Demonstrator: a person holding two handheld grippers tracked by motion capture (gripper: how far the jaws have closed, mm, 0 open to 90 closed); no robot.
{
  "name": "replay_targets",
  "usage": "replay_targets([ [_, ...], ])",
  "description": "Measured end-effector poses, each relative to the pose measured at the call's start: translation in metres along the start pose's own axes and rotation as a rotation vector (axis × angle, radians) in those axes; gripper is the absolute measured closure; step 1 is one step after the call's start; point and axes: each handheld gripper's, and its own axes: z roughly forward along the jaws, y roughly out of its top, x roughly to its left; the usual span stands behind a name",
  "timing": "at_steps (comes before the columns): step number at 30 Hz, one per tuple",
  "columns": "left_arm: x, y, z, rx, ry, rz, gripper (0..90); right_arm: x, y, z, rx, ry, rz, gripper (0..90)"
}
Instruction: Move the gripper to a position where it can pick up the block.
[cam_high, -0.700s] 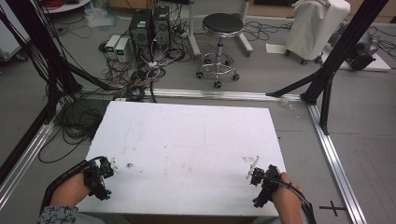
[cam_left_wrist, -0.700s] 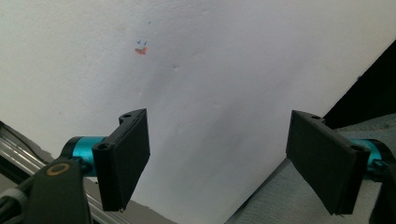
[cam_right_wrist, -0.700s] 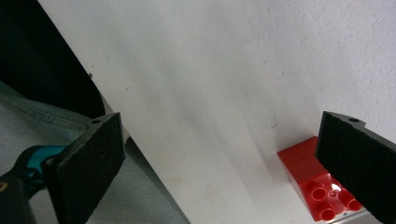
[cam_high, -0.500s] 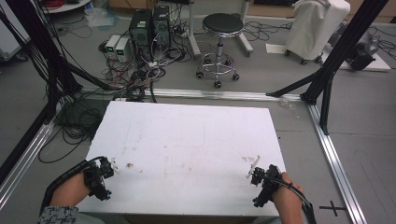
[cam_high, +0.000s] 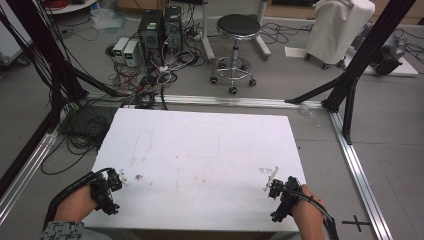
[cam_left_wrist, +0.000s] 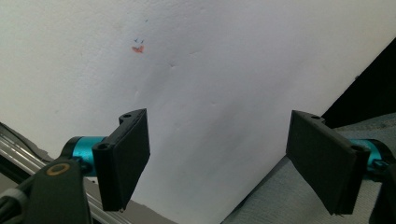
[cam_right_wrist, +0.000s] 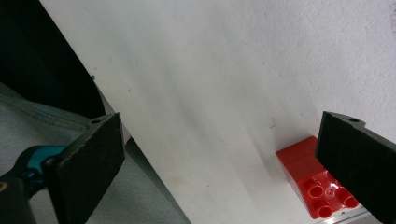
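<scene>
My left gripper (cam_high: 111, 184) rests at the near left corner of the white table (cam_high: 200, 150), held by a hand. In the left gripper view it (cam_left_wrist: 217, 135) stands open over bare white surface, with a small red mark (cam_left_wrist: 137, 48) farther off. A hand holds my right gripper (cam_high: 278, 192) at the near right corner. In the right gripper view it (cam_right_wrist: 222, 140) is open too. A red studded brick (cam_right_wrist: 310, 179) lies on the table close to the right-hand jaw, which covers part of it. Nothing sits between either pair of jaws.
The table's near edge runs just under both grippers, with denim cloth (cam_right_wrist: 42, 135) below it. Beyond the table are a black stool (cam_high: 235, 25), computer boxes (cam_high: 160, 25), tangled cables (cam_high: 145, 80), black frame posts (cam_high: 350, 80) and floor rails (cam_high: 360, 170).
</scene>
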Motion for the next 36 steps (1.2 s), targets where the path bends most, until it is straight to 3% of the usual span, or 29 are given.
replay_targets([
  [10, 0.0, 0.0, 0.0, 0.0, 0.002, -0.003, 21.9, -0.002, -0.003, -0.002, -0.008, -0.007, -0.002, 1.1],
  [20, 0.0, -0.001, 0.0, 0.0, 0.003, -0.006, 21.9, -0.005, -0.006, -0.006, -0.028, -0.023, -0.036, 1.1],
  [36, 0.0, -0.001, 0.0, 0.003, 0.008, -0.006, 21.9, -0.023, -0.018, -0.017, -0.051, -0.098, -0.163, 1.1],
])
